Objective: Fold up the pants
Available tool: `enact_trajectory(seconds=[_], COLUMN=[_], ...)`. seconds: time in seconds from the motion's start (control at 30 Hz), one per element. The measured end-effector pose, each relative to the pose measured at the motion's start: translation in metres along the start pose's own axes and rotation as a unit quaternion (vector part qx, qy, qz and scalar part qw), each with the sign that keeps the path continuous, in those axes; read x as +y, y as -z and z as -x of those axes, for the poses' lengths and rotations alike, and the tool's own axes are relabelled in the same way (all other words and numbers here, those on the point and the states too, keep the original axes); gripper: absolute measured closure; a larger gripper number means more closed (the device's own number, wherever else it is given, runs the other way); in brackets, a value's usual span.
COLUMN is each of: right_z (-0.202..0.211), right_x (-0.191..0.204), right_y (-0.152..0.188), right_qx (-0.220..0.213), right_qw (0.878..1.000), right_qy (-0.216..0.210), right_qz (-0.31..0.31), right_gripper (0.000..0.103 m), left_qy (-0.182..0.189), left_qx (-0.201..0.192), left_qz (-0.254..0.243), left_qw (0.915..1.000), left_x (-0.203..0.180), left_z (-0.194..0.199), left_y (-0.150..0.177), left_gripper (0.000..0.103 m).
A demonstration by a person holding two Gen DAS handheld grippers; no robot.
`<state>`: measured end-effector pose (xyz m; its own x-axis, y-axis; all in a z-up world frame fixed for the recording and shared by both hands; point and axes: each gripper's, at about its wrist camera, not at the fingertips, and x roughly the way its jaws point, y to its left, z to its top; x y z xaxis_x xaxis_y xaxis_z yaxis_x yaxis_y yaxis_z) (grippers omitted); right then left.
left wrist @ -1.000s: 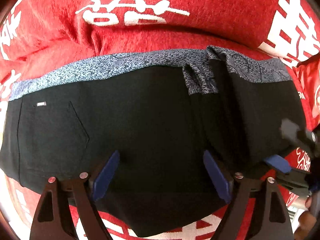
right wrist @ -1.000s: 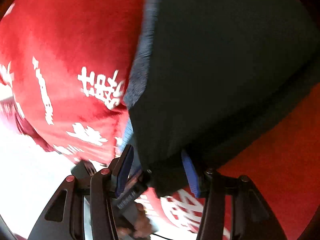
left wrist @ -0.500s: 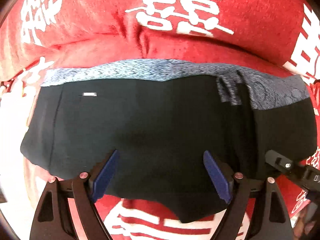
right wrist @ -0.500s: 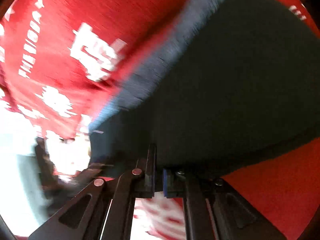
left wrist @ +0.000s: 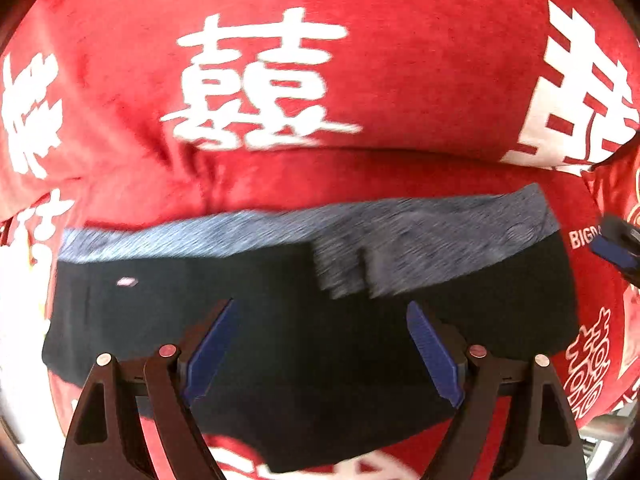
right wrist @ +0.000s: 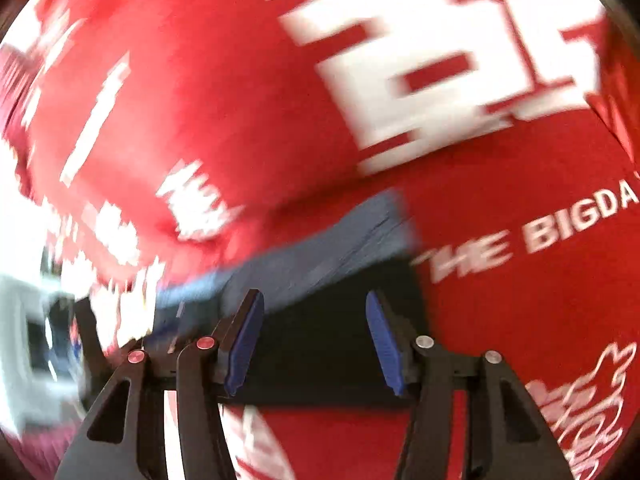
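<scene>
Red cloth (left wrist: 400, 80) with big white characters covers the whole surface; bright blurred room edge at far left of the right view. Pants (left wrist: 304, 344), black with grey-blue waistband (left wrist: 280, 228), lie folded flat on the cloth. Left gripper (left wrist: 320, 352) hangs over the pants, jaws wide apart, holding nothing. Right gripper (right wrist: 316, 344) over the pants' right end, jaws opening, nothing pinched between them; its tip (left wrist: 614, 248) also shows at the left view's right edge.

I see black pants (left wrist: 280, 344) with a speckled grey-blue waistband (left wrist: 400, 232), on a red blanket (left wrist: 420, 80) printed with white characters.
</scene>
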<state>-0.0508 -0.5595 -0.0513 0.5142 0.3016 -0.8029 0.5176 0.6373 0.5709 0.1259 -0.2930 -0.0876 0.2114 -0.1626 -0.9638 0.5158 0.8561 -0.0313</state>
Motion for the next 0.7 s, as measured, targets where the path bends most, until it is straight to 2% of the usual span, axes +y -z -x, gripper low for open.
enact_trajectory(seconds=[0.1, 0.17, 0.2, 0.23, 0.3, 0.37, 0.43, 0.53, 0.57, 0.63, 0.67, 0.7], right_z=[-0.031, -0.059, -0.073, -0.077, -0.077, -0.063, -0.052, -0.061, -0.062, -0.057, -0.05, -0.044], right_x=[-0.045, -0.064, -0.072, -0.081, -0.089, -0.09, -0.09, -0.095, -0.099, -0.1, -0.096, -0.092], right_y=[-0.029, -0.042, -0.045, -0.044, -0.043, -0.041, -0.036, -0.029, -0.027, -0.022, -0.02, -0.018], right_qx=[0.033, 0.069, 0.088, 0.096, 0.102, 0.101, 0.098, 0.097, 0.095, 0.085, 0.078, 0.076], right_qw=[0.998, 0.995, 0.991, 0.988, 0.984, 0.985, 0.987, 0.988, 0.986, 0.986, 0.988, 0.99], right_qy=[-0.008, -0.034, -0.06, -0.07, -0.091, -0.095, -0.078, -0.056, -0.053, -0.051, -0.038, -0.021], right_qz=[-0.045, -0.063, -0.082, -0.096, -0.114, -0.107, -0.097, -0.11, -0.123, -0.135, -0.128, -0.118], right_gripper=[0.049, 0.06, 0.062, 0.066, 0.075, 0.078, 0.08, 0.078, 0.072, 0.068, 0.06, 0.058], left_qy=[0.005, 0.006, 0.003, -0.001, -0.017, -0.008, -0.002, -0.002, -0.003, -0.006, -0.011, -0.017], left_qx=[0.003, 0.012, 0.017, 0.021, 0.036, 0.048, 0.047, 0.037, 0.039, 0.044, 0.047, 0.048], left_qz=[-0.004, -0.005, -0.005, -0.006, -0.007, 0.0, 0.009, 0.003, 0.001, -0.005, -0.008, -0.006], left_qw=[1.0, 0.9999, 0.9998, 0.9998, 0.9992, 0.9988, 0.9989, 0.9993, 0.9992, 0.999, 0.9988, 0.9987], left_x=[-0.02, -0.031, -0.034, -0.036, -0.037, -0.03, -0.024, -0.021, -0.021, -0.019, -0.017, -0.014], left_z=[-0.013, -0.026, -0.032, -0.037, -0.046, -0.052, -0.055, -0.056, -0.055, -0.052, -0.05, -0.046], left_y=[-0.006, -0.008, -0.007, -0.006, -0.001, 0.007, 0.015, 0.022, 0.022, 0.024, 0.025, 0.026], left_gripper=[0.016, 0.016, 0.016, 0.016, 0.016, 0.016, 0.007, 0.005, 0.005, 0.005, 0.005, 0.005])
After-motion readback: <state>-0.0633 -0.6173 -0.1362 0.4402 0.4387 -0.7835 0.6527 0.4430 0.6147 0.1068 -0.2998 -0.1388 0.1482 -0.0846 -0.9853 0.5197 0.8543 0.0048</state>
